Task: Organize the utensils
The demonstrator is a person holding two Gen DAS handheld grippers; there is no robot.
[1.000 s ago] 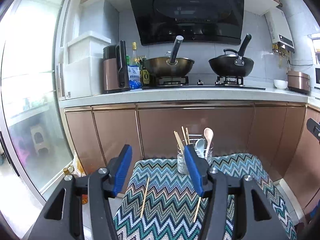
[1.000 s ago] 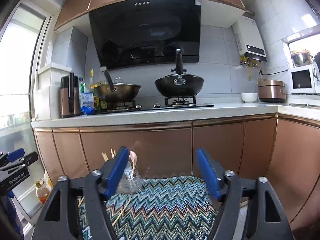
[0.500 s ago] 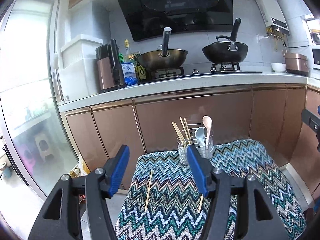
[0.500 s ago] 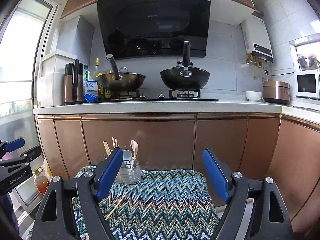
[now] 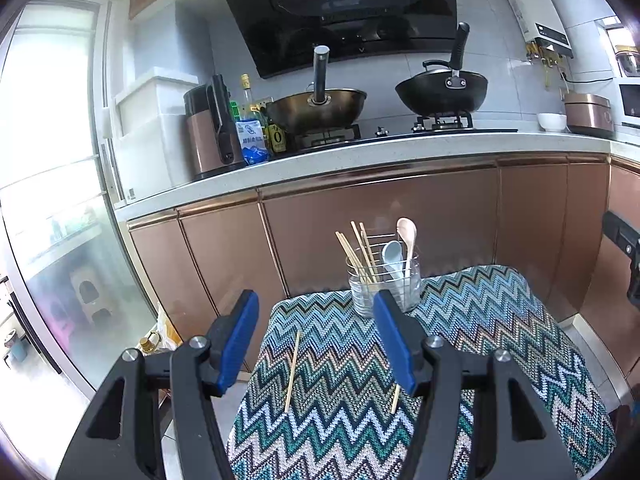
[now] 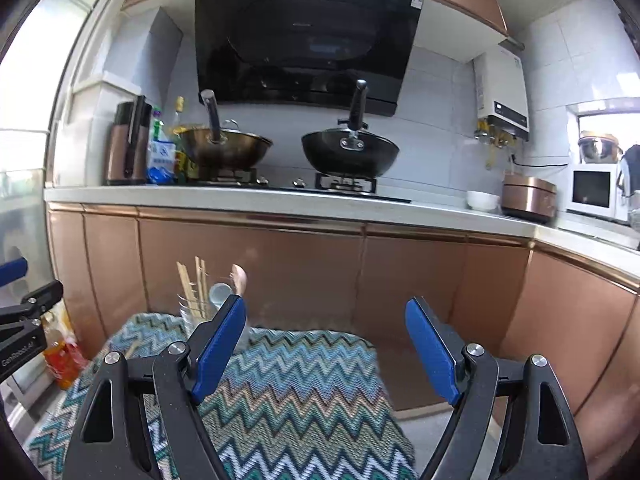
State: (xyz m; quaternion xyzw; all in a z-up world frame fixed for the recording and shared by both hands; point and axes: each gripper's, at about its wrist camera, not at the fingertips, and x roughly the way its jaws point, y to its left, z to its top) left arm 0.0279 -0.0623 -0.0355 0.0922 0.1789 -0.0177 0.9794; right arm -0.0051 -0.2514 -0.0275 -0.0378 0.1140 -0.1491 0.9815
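Observation:
A clear glass holder (image 5: 383, 285) stands at the far edge of a zigzag-patterned cloth (image 5: 500, 344). It holds several chopsticks, a pale wooden spoon (image 5: 407, 229) and a light blue spoon (image 5: 392, 254). Two loose chopsticks lie on the cloth: one (image 5: 292, 372) between my left fingers, one (image 5: 395, 398) under the right finger. My left gripper (image 5: 320, 344) is open and empty above them. My right gripper (image 6: 326, 354) is open and empty over the cloth (image 6: 288, 400), right of the holder (image 6: 200, 312).
Copper-coloured cabinet fronts (image 5: 360, 224) stand just behind the cloth-covered surface. The counter above holds two woks (image 5: 316, 110) on a stove, a kettle and bottles. A bottle (image 6: 60, 354) stands on the floor at the left. The left gripper's body shows in the right wrist view (image 6: 24, 320).
Both views have tilted down and moved a little closer to the cloth. The loose chopsticks and the holder have not moved. Both grippers stay open.

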